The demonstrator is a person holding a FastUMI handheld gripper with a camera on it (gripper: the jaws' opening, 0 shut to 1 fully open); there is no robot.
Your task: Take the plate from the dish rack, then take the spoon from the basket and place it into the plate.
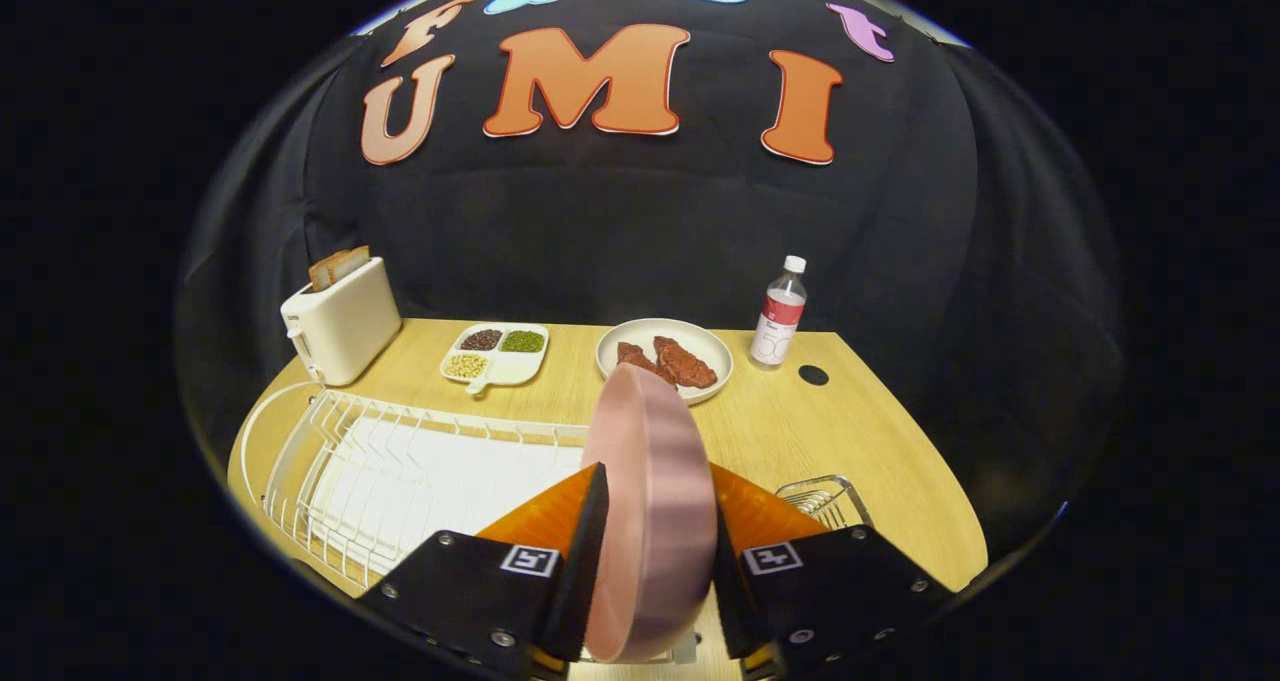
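A pink plate (648, 501) stands on edge between my two fingers, and my gripper (655, 531) is shut on it, one pad on each face. The plate is lifted above the white wire dish rack (400, 461), which lies on the wooden table (860, 431) to the left of the fingers. Part of a wire basket (825, 499) peeks out behind the right finger (760, 521); I cannot make out a spoon in it.
At the back of the table stand a white toaster (340, 323) with bread, a divided dish of beans (497, 354), a white plate with meat (665, 358) and a water bottle (779, 313). A round hole (813, 374) marks the tabletop near the bottle.
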